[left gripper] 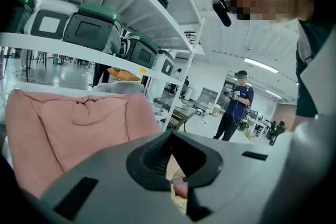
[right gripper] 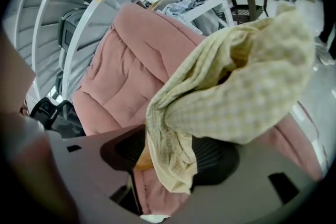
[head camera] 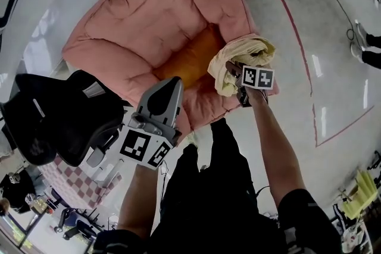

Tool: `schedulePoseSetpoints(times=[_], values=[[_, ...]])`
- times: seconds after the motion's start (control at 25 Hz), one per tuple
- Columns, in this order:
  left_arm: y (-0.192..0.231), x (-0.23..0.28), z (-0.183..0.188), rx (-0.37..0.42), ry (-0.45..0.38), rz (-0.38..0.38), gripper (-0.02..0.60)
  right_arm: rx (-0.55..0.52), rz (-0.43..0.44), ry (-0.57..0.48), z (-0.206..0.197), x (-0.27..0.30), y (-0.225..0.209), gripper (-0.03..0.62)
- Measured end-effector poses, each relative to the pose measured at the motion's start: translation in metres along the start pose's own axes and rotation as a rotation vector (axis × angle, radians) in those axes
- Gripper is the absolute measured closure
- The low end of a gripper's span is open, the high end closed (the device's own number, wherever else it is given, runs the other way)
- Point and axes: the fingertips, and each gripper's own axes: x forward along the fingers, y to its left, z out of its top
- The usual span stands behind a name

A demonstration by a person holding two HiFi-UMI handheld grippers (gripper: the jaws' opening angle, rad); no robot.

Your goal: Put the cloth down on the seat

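A pink padded armchair (head camera: 137, 27) with an orange seat cushion (head camera: 189, 59) fills the upper head view. Above the chair's right front edge hangs a pale yellow checked cloth (head camera: 238, 56), bunched around my right gripper (head camera: 235, 71). In the right gripper view the cloth (right gripper: 236, 86) drapes between the jaws and lies over the right pad. The jaws stand apart, and orange shows between the left pad and the cloth, so my right gripper (right gripper: 168, 157) is open. My left gripper (head camera: 169, 85) hovers at the chair's front edge, its jaws together with nothing in them (left gripper: 170, 165).
A black office chair (head camera: 53, 110) stands left of the armchair. White shelving (left gripper: 105, 44) with green-lidded bins rises behind the armchair. A person (left gripper: 236, 105) stands far off on the shiny floor. A red tape line (head camera: 297, 38) runs across the floor at the right.
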Motion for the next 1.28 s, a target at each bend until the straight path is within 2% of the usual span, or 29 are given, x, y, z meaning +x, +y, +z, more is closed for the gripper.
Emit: schedulePoseSetpoints(times=[0.28,0.44,0.76,1.08,1.28], values=[[-0.014,-0.003,0.005,0.013,-0.011,-0.021,0.575,0.03,0.003,-0.083,0.004,-0.052,0.009,0.344],[-0.019,-0.01,0.004,0.015,-0.004,-0.011,0.575,0.009,0.001,-0.129,0.007,-0.079,0.022,0.398],[-0.027,-0.043,0.007,-0.013,0.015,0.001,0.575,-0.001,0.09,-0.274,0.015,-0.149,0.086,0.534],[-0.044,-0.1,0.022,0.018,-0.01,-0.019,0.575,-0.116,0.15,-0.455,0.017,-0.232,0.179,0.571],[-0.043,-0.142,0.031,0.026,-0.023,0.009,0.575,-0.262,0.112,-0.532,0.006,-0.275,0.225,0.574]])
